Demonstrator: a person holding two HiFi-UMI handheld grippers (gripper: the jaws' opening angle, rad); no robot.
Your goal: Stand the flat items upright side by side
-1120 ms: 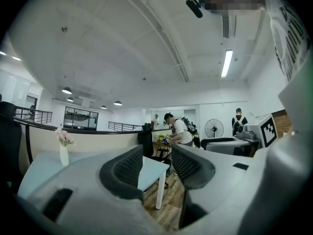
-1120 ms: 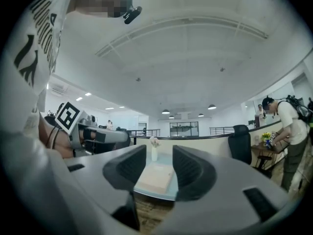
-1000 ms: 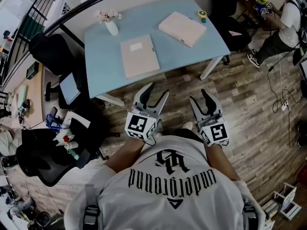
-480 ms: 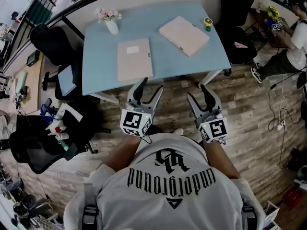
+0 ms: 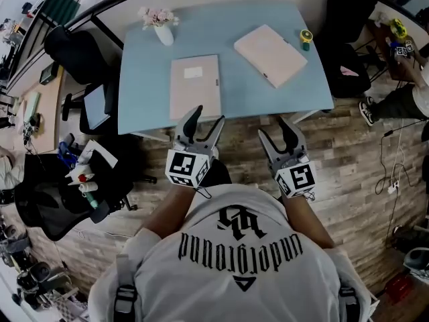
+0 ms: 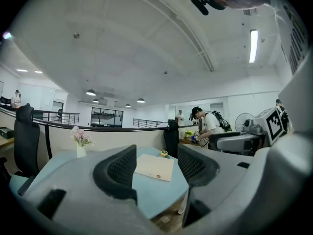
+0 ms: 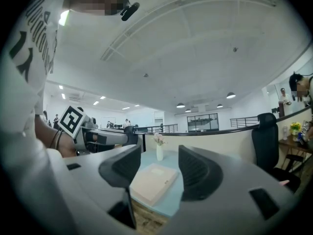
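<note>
Left book [image 5: 195,86] is lying flat on the blue table [image 5: 147,79], just ahead of the left hand-held gripper [image 5: 208,114]. Right book [image 5: 271,54] is lying farther beyond the right hand-held gripper [image 5: 272,126]. Both are gaping empty, jaws having just been opening.

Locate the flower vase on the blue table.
In the head view, the vase stands at the far left corner of the blue table, just beyond the left flat pink item.
</note>
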